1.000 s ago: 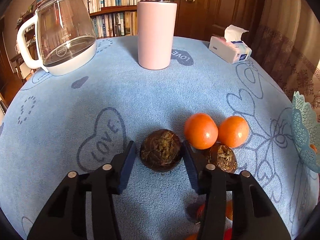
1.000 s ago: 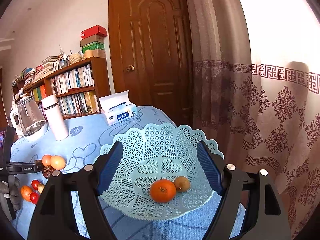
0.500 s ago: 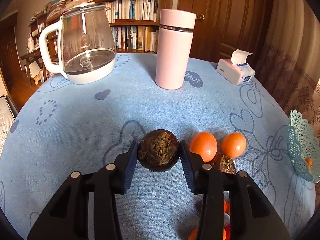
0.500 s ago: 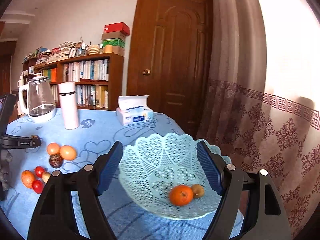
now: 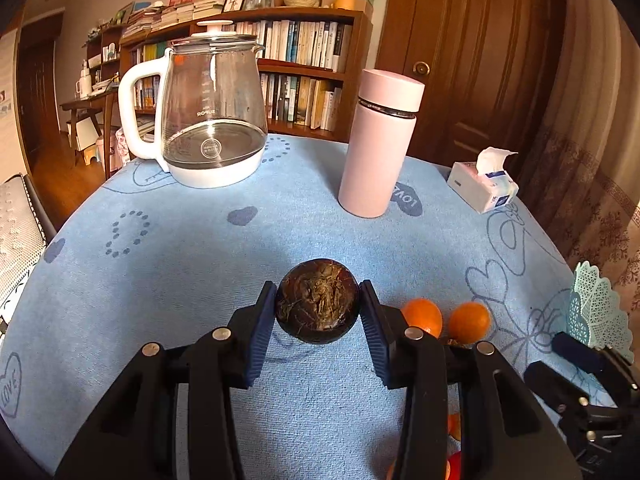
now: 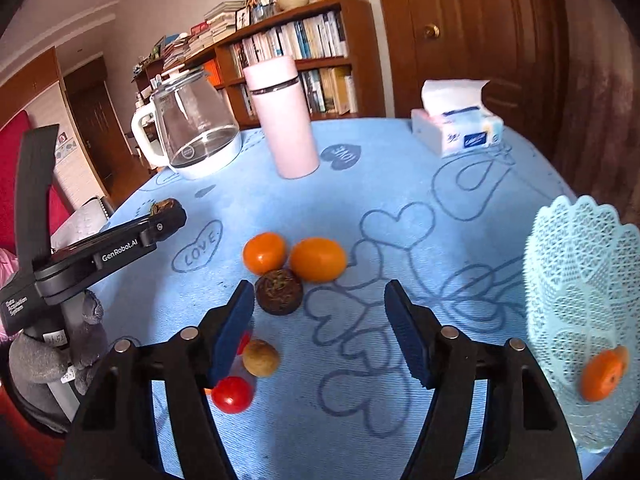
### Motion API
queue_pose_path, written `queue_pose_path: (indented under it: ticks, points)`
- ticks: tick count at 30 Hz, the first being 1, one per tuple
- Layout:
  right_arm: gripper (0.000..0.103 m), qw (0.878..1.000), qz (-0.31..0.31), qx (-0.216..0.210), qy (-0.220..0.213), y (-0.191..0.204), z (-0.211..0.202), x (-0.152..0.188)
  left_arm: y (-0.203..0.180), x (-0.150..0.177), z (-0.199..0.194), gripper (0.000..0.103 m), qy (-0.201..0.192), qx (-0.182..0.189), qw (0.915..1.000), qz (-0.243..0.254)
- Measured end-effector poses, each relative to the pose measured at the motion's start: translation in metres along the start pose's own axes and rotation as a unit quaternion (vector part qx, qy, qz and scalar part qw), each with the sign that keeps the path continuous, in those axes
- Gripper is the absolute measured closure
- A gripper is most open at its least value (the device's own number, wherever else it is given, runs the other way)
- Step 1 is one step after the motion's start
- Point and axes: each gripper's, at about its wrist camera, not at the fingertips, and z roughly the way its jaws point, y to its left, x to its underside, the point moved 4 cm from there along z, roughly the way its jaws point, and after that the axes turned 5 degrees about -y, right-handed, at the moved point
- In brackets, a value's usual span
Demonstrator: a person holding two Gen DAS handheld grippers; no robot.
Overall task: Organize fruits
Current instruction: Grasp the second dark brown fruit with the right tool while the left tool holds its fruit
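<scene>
Left wrist view, nearest: the left gripper (image 5: 318, 312) pinches a dark round fruit (image 5: 317, 306) between its blue pads, the fruit lifted clear of the blue tablecloth (image 5: 200, 264); right wrist view, nearest: the right gripper (image 6: 319, 330) has its jaws spread with nothing between them, though they have just been closing somewhat; it points at the loose fruit on the cloth, a red fruit (image 6: 233, 394) and a tan fruit (image 6: 261, 358) beside its left finger, then a second dark fruit (image 6: 279, 292), then two oranges (image 6: 294, 258) touching it; the lattice basket (image 6: 580, 280) stands at the table's right edge with one orange inside (image 6: 604, 374). Farther back: a pink flask (image 5: 380, 148), a glass kettle (image 5: 212, 116), a tissue pack (image 5: 484, 188). Step in hand, by judgement: carrying the gripped fruit from the pile toward the basket. The next move calls for a sweep rightward across the oranges without loosening the pinch, release only once over the basket's bowl; the right gripper must meanwhile centre on one fruit before closing.
</scene>
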Motion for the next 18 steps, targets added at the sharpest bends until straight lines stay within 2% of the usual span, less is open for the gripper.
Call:
queue_pose_path:
  ticks: [5, 12, 18]
  points:
    - [0.045, 0.999, 0.015, -0.021, 0.046, 0.015, 0.035, 0.004, 0.005, -0.001, -0.001, 0.061, -0.002, -0.002, 0.9999, -0.010]
    - [0.048, 0.997, 0.000, -0.007, 0.080, 0.027, 0.066, 0.007, 0.007, -0.001, -0.001, 0.061, -0.002, -0.003, 0.9998, -0.018]
    - [0.057, 0.996, -0.013, 0.013, 0.086, 0.029, 0.075, 0.008, 0.006, 0.000, -0.001, 0.061, -0.002, -0.001, 0.9998, -0.017]
